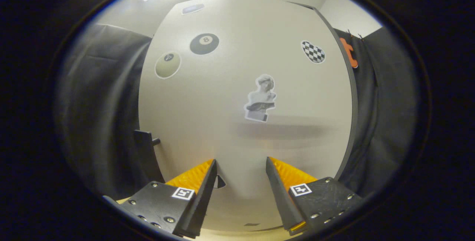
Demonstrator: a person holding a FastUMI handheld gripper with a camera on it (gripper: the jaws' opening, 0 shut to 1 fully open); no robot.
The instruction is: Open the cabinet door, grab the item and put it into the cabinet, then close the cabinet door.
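Right up against the pale cabinet door [245,85], stickered with billiard balls [204,44] and a bust [260,98]. Gripper [241,168] fingers spread wide, nothing between them, tips close to the panel.

The gripper [241,166] faces the pale cabinet door [237,85] at close quarters, fingers spread with nothing held and only bare panel between them; the door blocks all passage straight ahead; left of the fingers a dark handle [145,148] juts from the door's edge, black cloth [100,103] hanging behind; right of them, the door's dark edge [350,114] meets more cloth.
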